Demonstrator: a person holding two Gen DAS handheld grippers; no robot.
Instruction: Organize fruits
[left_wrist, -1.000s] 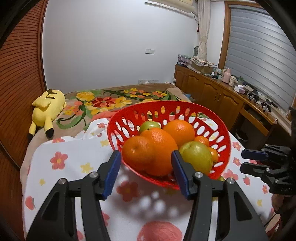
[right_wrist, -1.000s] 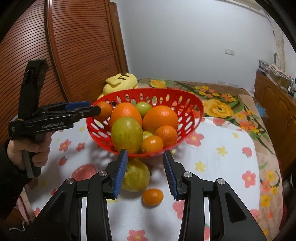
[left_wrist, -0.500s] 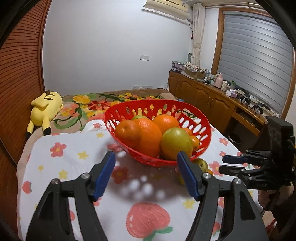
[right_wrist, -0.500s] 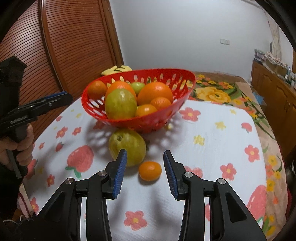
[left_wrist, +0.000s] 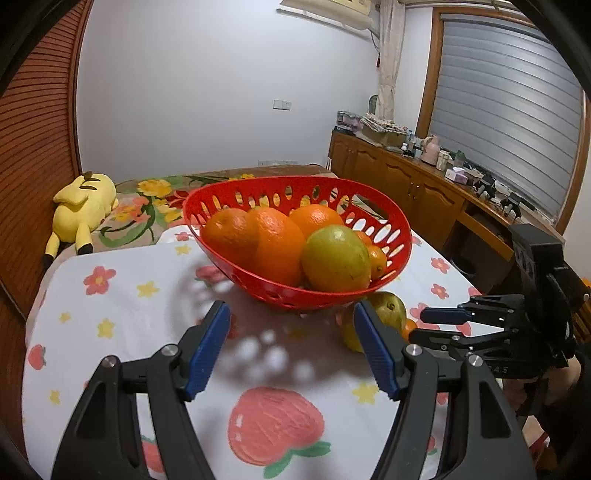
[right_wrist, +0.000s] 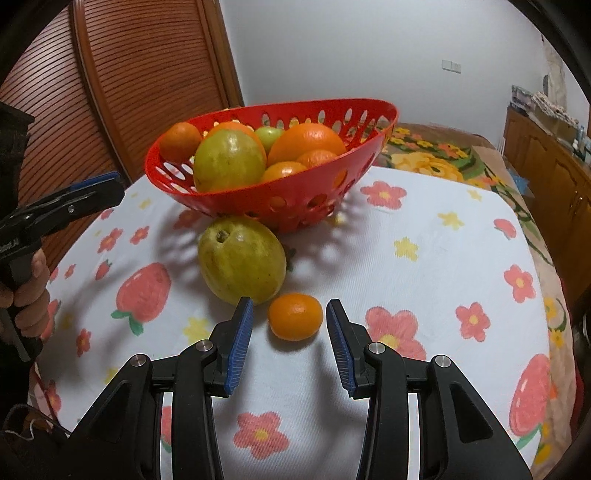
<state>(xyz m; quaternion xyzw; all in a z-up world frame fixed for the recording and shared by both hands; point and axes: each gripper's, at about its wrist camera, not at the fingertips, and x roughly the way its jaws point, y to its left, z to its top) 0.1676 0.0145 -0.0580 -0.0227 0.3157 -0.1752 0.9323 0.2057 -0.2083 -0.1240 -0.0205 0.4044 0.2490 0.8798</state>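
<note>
Right gripper (right_wrist: 290, 334) unclenched, straddling small mandarin (right_wrist: 295, 316), pads apparently clear; light, soft-skinned, rolls — pinch widest middle. Left gripper (left_wrist: 291, 345) released, empty.

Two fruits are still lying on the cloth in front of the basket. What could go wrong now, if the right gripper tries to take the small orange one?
The small orange is round and sits free between the open right gripper pads, so a skewed close could roll it away. The green fruit lies right beside it and might get nudged. The red basket is heaped, so an added fruit may tumble out.
</note>
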